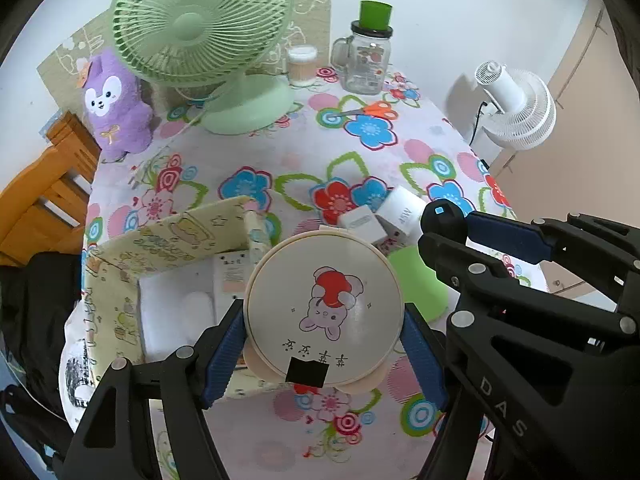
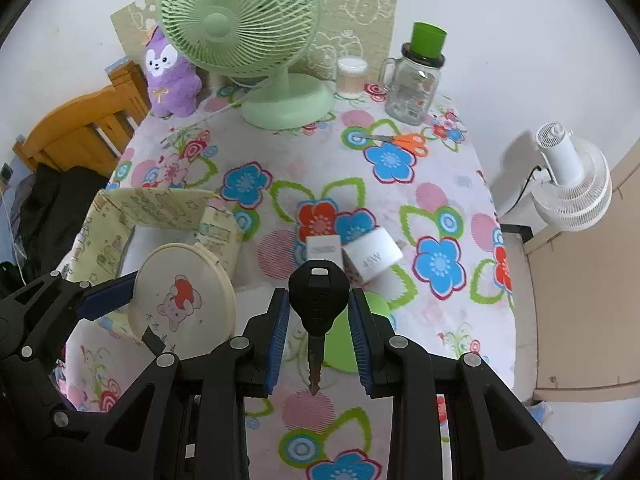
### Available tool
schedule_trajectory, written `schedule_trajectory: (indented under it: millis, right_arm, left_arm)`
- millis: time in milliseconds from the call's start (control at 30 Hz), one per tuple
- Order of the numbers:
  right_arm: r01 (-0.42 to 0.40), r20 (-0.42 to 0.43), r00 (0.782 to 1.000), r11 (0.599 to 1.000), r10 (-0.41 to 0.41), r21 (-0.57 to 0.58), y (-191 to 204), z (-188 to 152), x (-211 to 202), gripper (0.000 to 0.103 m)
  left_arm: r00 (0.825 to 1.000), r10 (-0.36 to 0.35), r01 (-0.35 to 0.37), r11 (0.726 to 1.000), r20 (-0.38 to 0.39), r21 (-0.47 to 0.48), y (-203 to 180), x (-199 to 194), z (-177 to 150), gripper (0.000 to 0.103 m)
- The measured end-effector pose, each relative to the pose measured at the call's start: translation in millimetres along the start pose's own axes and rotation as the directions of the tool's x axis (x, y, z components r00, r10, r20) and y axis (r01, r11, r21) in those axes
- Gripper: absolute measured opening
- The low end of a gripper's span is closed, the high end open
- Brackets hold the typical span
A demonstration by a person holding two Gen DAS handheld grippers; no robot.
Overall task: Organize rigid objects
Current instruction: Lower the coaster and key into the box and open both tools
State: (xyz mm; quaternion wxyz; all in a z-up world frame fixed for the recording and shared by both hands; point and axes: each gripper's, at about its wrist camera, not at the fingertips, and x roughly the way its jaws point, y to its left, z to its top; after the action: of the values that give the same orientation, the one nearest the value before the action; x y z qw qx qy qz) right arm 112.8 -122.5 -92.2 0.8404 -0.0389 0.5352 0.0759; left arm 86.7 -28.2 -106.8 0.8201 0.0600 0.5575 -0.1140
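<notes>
Left wrist view: left gripper fingers clamp a round mirror above the desk, just beside the open box. Right gripper fingers pinch a black key, blade down, near two white chargers.

Glossy plastic compact, matt black key, printed cloth tablecloth.

The round case sat just right of the open box, with two chargers behind it.
</notes>
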Motion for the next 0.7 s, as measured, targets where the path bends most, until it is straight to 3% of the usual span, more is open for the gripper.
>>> schedule_trajectory:
  millis: [700]
  right_arm:
    - [-0.033, -0.026, 0.999, 0.998, 0.032, -0.054, 87, 24, 17, 0.033]
  left_arm:
    - [0.999, 0.042, -0.043, 0.998, -0.024, -0.041, 85, -1, -12, 0.077]
